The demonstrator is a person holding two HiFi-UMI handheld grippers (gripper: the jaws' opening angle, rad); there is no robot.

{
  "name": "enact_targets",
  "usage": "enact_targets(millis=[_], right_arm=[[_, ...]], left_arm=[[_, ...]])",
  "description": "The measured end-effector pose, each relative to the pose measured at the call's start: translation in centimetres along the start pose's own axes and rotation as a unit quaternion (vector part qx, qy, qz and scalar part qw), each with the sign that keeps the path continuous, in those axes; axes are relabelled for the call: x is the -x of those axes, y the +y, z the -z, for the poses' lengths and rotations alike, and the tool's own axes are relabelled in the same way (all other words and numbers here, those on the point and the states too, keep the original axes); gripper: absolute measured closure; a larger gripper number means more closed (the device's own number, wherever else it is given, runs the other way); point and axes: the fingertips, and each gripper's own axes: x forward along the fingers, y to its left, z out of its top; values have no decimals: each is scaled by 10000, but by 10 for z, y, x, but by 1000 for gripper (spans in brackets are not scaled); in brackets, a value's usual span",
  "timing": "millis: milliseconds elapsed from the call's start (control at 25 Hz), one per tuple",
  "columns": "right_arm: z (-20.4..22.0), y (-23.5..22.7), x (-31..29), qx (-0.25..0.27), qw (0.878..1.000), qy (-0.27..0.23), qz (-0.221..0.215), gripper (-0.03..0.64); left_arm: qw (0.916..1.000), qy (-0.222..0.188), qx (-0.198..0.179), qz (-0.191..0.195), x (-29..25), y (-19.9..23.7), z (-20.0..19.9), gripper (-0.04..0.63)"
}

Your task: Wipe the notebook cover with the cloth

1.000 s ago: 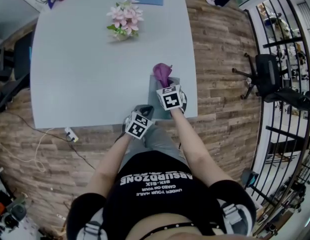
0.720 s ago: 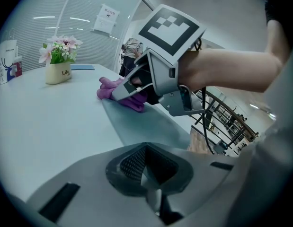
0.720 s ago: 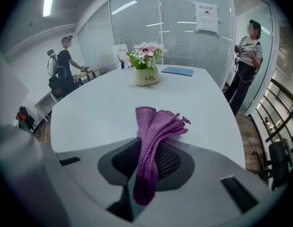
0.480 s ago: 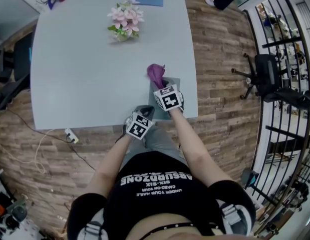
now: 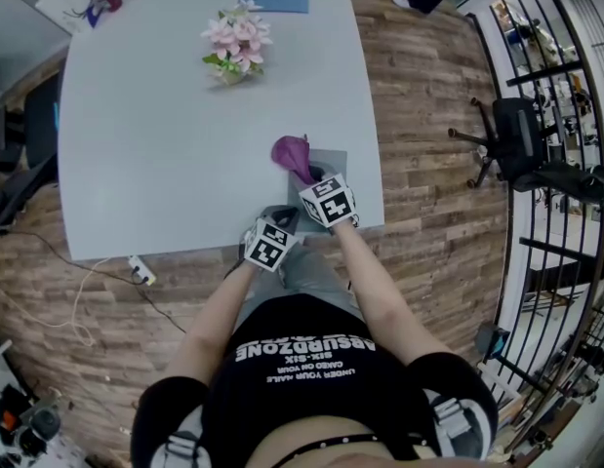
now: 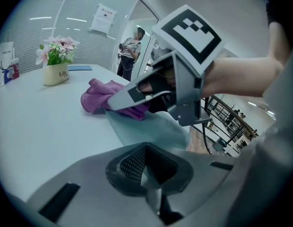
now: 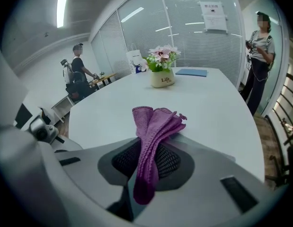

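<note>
Both at table's (image 5: 184, 144) near edge: right gripper (image 7: 146, 171) pinches cloth (image 7: 155, 126) at notebook's (image 5: 333, 162) far corner, left gripper (image 6: 148, 174) closed

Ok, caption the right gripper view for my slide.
Right gripper clamps the purple cloth above a white table, flowers beyond.

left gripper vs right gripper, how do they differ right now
The left gripper is shut on the notebook at its near corner; the right gripper is shut on the purple cloth. The left gripper sits at the table edge, the right gripper further in, over the notebook. Both are closed.
</note>
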Motion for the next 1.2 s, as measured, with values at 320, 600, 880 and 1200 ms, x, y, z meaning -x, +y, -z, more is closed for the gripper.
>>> enact_targets(millis=[320,600,880,1200], right_arm=[[22,19,12,-4,9997,53,-236,532],[26,22,15,14,9996,83,-267,532],[22,8,15,-112,9996,-4,-259,532],[26,-10,23,-427,9991,-43,-62,534]], left_arm=[[10000,21,-77,-13,-1,-1,1,581],[9999,6,-97,-45,0,-2,0,581],[9999,-5,-146,-35,-2,0,0,581],[9999,-19,-141,-46,-2,0,1,581]])
